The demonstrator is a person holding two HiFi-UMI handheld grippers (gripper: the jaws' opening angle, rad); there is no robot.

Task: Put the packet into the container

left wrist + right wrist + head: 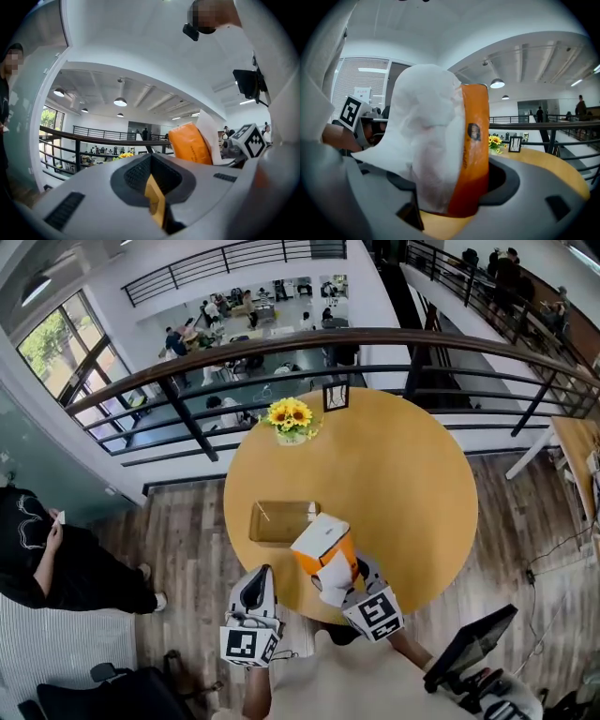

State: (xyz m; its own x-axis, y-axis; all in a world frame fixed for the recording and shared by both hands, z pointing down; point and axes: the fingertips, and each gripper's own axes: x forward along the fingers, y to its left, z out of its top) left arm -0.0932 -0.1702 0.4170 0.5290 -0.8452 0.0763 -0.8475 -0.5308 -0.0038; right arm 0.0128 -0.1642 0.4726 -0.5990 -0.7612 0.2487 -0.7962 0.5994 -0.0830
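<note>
While your right gripper stands closed on the packet, its jaws are set wide around the packet's lower end, as the right gripper view shows: the orange face lies against one jaw and the crumpled white side against the other. Seen from the head view, the packet is lifted off the round wooden table and leans away from you, its white top overlapping the right end of the container; from that view you cannot tell whether packet and container touch. The container, a shallow clear rectangular tray, rests on the near left part of the table and nothing can be made out in its uncovered part. Your left gripper is held at the table's near edge, just beside the right one and below the container; in the left gripper view its jaws meet with nothing between them, and the orange packet appears to its right. At the far edge of the table stand a pot of sunflowers and, just beside it, a small picture frame. Behind them runs a curved railing. A person in dark clothes stands on the floor to your left, well apart from the table.
</note>
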